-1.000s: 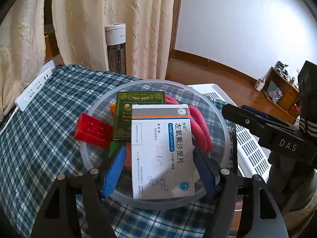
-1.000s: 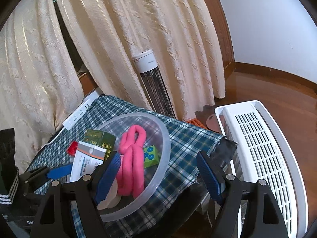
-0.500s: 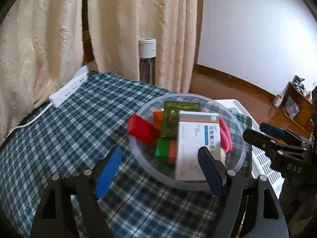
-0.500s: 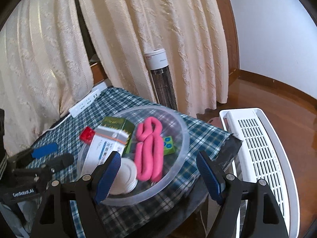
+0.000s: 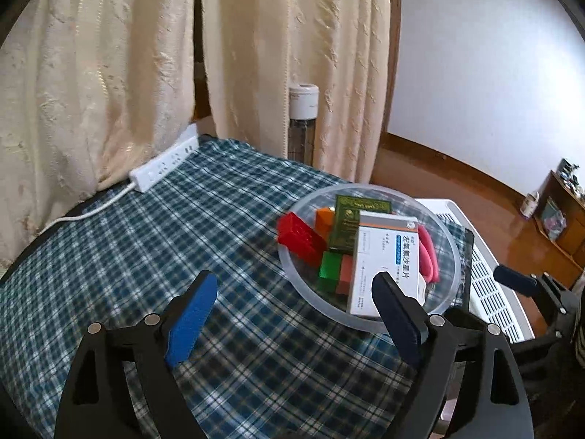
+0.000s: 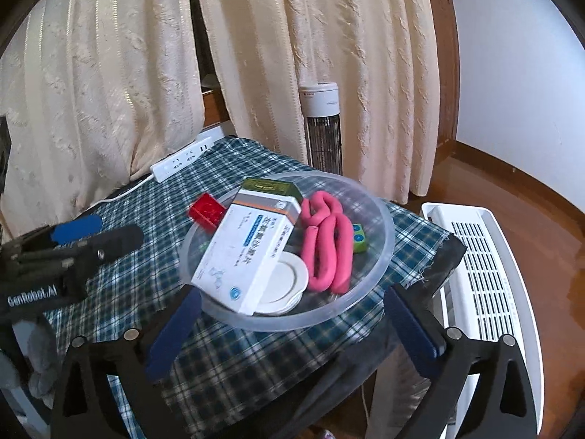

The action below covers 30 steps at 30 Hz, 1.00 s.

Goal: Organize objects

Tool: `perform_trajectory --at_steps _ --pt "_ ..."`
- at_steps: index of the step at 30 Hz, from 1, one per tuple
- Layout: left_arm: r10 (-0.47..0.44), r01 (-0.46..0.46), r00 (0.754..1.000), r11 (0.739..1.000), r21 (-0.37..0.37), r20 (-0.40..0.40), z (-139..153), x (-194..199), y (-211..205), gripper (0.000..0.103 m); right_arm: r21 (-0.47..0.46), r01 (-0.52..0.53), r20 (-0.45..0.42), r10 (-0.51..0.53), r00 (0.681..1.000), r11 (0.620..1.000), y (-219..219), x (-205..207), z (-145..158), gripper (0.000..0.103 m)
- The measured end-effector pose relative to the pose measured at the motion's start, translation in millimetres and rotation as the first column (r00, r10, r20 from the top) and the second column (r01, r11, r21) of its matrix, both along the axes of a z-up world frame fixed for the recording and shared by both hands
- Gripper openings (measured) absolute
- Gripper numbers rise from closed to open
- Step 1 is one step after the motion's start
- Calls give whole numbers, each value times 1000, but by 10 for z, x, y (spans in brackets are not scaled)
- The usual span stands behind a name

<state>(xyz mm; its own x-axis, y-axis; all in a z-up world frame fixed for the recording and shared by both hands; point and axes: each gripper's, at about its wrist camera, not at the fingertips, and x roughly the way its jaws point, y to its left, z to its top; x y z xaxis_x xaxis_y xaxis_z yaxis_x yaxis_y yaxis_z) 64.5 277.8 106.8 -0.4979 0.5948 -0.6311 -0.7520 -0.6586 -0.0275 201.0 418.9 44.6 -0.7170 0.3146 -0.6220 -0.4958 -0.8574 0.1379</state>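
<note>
You are holding the left hand-held gripper (image 5: 292, 311) wide apart and empty over the plaid-covered surface (image 5: 182, 226), just beside the clear bowl (image 6: 380, 219). Your right hand-held gripper (image 6: 292, 329) is also gaping empty at the bowl's near rim. The white medicine box (image 6: 245, 256) is lying inside, atop a white lid (image 6: 289, 281), beside the pink loop (image 6: 327, 245).

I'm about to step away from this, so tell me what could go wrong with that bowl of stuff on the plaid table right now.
1. The clear bowl sits near the table's corner by the frayed edge of the plaid cloth; a nudge could tip it off.
2. The white medicine box leans against the rim, so it might slide out.
3. The red block perches at the rim and may topple out.
Both the left gripper and the right gripper are open and holding nothing.
</note>
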Motion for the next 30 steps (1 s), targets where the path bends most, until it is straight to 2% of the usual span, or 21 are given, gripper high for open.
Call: perform_trajectory --at_steps 3,9,15,19,25,30 --pt "21 -21 999 1000 6 -24 50 33 -48 92 11 2 -5 -2 1000 1000 -55 36 32 102" --pt "36 -35 996 999 15 -76 128 140 -77 93 39 5 -10 -4 1000 999 -116 61 88 102" --pt "50 -53 993 998 -21 -108 142 218 -48 93 59 9 -5 -9 1000 998 -136 54 88 102" --pt "35 -38 994 999 -21 -102 147 247 -44 93 84 2 9 -3 1000 996 -161 53 87 102" --pt "42 -49 991 998 -49 -129 132 298 -7 93 169 -5 29 0 1000 986 -253 39 99 102" --pt "20 -24 996 999 -48 -89 105 290 3 93 156 -1 37 -5 999 988 -220 23 65 102"
